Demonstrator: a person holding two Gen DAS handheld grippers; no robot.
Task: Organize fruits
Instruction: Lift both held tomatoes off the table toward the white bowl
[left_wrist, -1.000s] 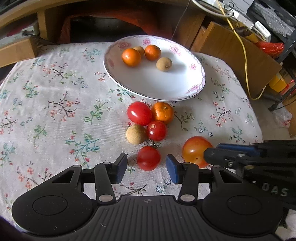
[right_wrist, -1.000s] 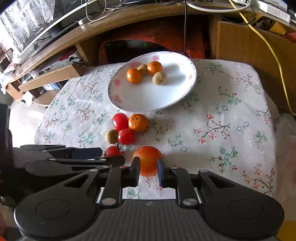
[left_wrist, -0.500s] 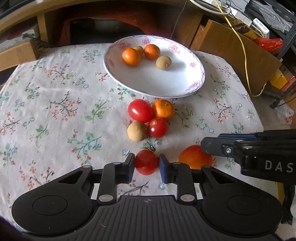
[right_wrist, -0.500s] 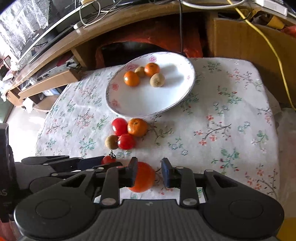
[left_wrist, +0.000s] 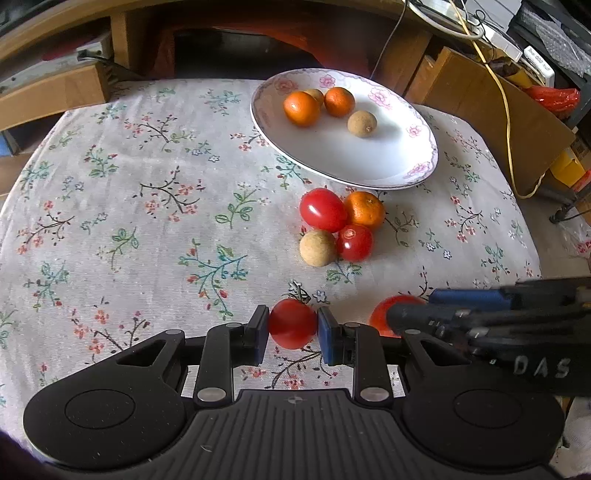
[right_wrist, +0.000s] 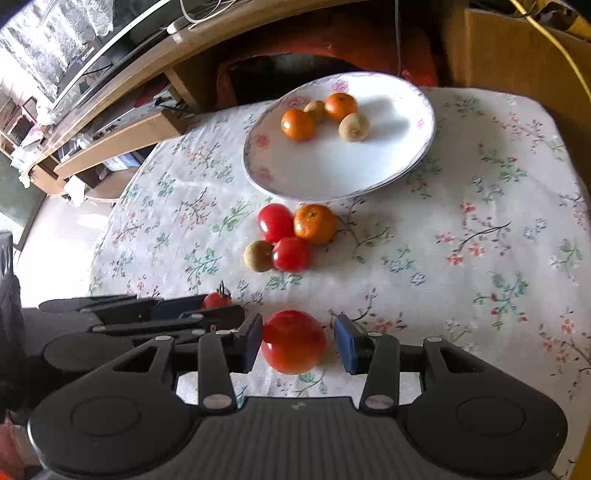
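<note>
The left claw (left_wrist: 292, 329) pinches a small cherry tomato (left_wrist: 291, 328) at the near table (left_wrist: 110, 206) edge; it is smooth, soft-skinned and light, so gentle mid-body pressure suits. The right claw (right_wrist: 297, 341) stands wide around a larger tomato (right_wrist: 293, 341), its right pad apart.

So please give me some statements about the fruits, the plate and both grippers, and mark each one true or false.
1. The left gripper is shut on a small red tomato. True.
2. The plate holds four fruits. True.
3. The right gripper is clamped on the large tomato. False: its jaws are apart, with a gap on the tomato's right side.
4. The plate holds red tomatoes. False: only oranges and brown fruits lie there.
</note>
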